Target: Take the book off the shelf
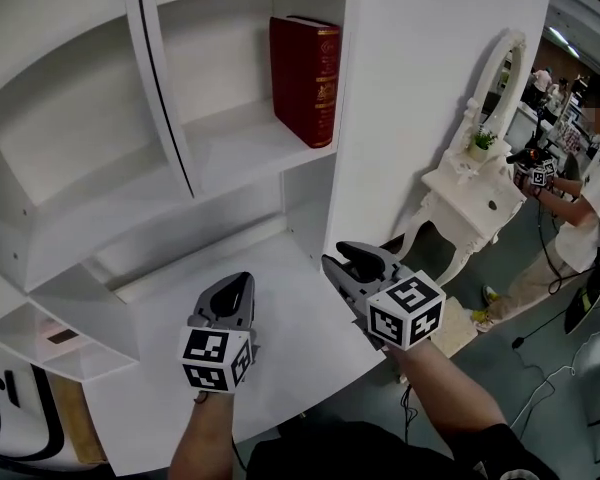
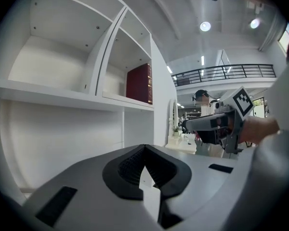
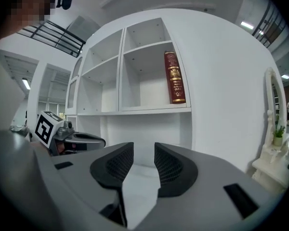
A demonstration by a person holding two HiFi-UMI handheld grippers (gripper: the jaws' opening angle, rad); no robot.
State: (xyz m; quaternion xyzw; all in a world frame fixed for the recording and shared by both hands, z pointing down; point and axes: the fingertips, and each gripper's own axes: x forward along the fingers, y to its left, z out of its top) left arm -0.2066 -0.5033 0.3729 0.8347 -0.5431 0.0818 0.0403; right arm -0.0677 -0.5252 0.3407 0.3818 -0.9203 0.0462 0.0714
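Red book stands upright on the shelf, far right of its compartment, against the side wall, untouched. L gripper clenched, tips together, nothing in it; R gripper released (jaws apart, empty) – both hover over the desk top, near side, well below the book

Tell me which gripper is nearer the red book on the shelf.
Right, going by the head view. The right gripper is below the red book, almost directly beneath it; the left gripper is further left and farther off.
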